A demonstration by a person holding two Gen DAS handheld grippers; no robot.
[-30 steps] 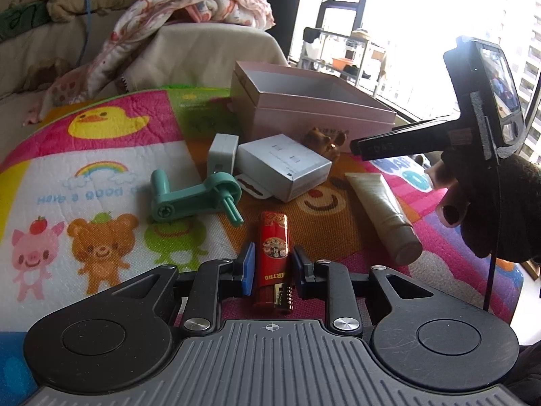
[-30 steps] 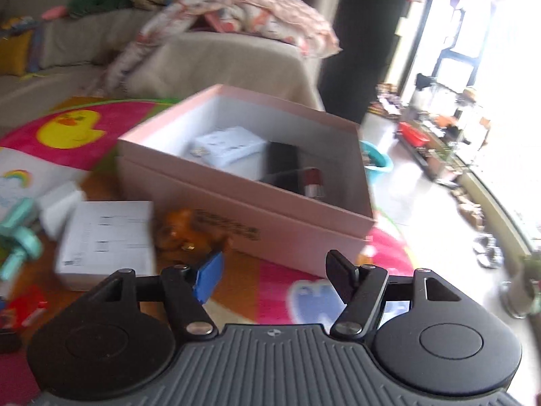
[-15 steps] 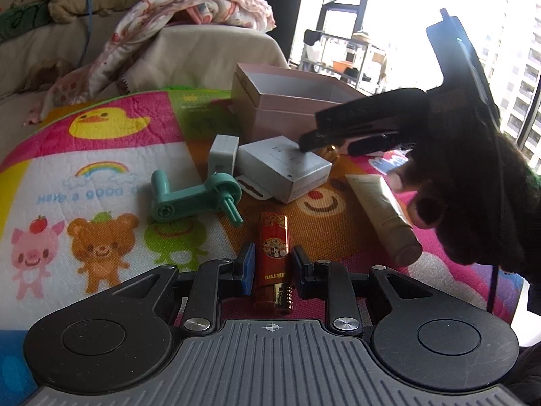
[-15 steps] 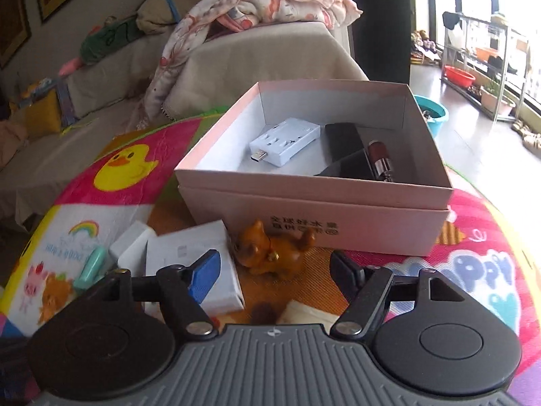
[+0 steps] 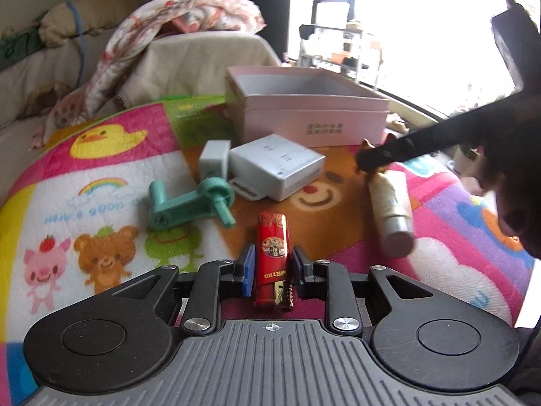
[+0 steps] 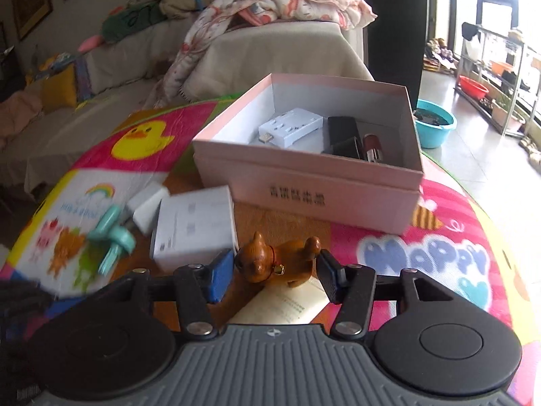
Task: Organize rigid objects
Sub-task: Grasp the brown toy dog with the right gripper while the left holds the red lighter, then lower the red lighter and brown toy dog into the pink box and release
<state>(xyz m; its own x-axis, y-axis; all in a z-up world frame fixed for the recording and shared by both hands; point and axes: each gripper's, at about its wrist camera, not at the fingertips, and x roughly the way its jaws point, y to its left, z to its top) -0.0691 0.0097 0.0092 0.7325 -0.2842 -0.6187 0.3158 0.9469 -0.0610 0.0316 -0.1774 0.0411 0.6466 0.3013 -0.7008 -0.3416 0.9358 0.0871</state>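
My left gripper [image 5: 270, 267] is shut on a red lighter [image 5: 272, 247] low over the cartoon play mat [image 5: 101, 155]. My right gripper [image 6: 274, 272] straddles a brown dog figurine [image 6: 280, 260] that stands on the mat. Its jaws are closing, and the pads sit close to the dog's head and rear without clearly pressing. In the left wrist view the right gripper [image 5: 363, 160] reaches in from the right and hides most of the dog. Behind it is an open pink box [image 6: 321, 196] with a white adapter [image 6: 290, 127], a black item [image 6: 343, 132] and a dark red tube [image 6: 372, 143] inside.
On the mat lie a cream tube [image 5: 392, 209], a white carton [image 5: 277, 165], a small white charger [image 5: 213, 157] and a teal crank [image 5: 189, 203]. A sofa with a draped blanket [image 6: 270, 0] stands behind. A teal basin [image 6: 434, 125] is on the floor to the right.
My right gripper swung from facing the pink box down to the dog figurine, which now sits between its narrower jaws. The left gripper and the lighter stayed put.
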